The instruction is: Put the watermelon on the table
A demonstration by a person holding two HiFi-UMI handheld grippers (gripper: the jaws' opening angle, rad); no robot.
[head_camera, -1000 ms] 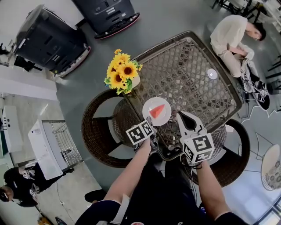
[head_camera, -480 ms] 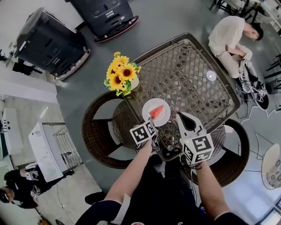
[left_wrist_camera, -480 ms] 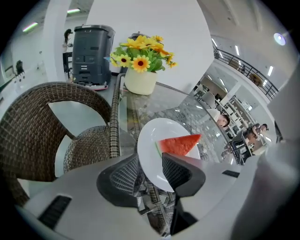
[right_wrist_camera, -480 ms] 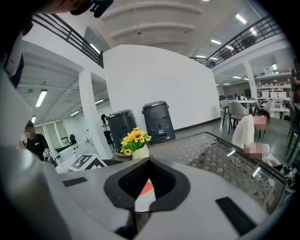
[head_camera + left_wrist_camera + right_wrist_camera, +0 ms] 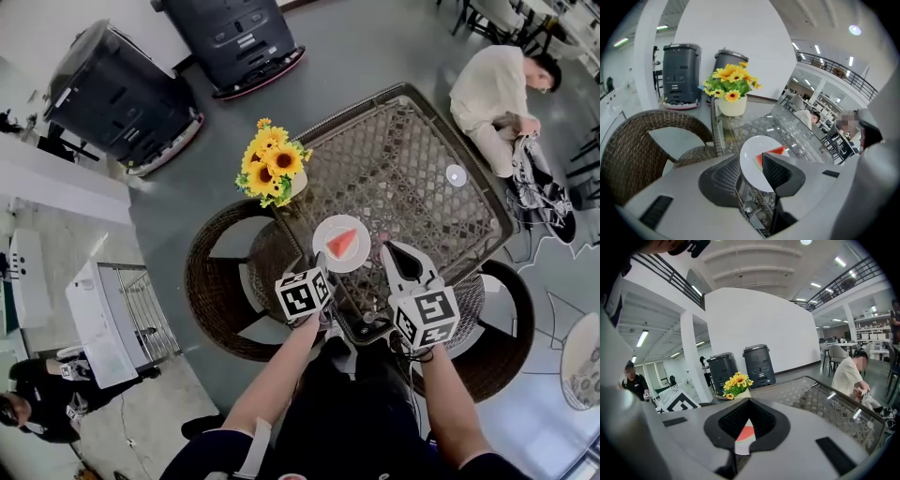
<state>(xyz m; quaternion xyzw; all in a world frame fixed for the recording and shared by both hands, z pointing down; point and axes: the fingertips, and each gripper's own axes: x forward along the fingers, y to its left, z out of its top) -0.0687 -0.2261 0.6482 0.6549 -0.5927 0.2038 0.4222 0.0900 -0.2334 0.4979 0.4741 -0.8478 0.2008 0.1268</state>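
A red watermelon wedge lies on a white plate near the front edge of the glass-topped wicker table. My left gripper hovers just off the plate's near-left rim. Its jaws are opening, and no pad touches the plate. In the left gripper view the plate and the wedge show beyond the gap of that gripper. My right gripper rests to the right of the plate, its jaws together. Through its hollow I see the wedge.
A vase of sunflowers stands at the table's left corner, and a small round white disc lies at the far right. Wicker chairs flank the table. A person sits beyond it. Dark machines stand behind.
The left gripper's jaws have opened off the plate's rim and the gripper has lifted back a little. The plate with the wedge stays on the table. The right gripper has kept still.
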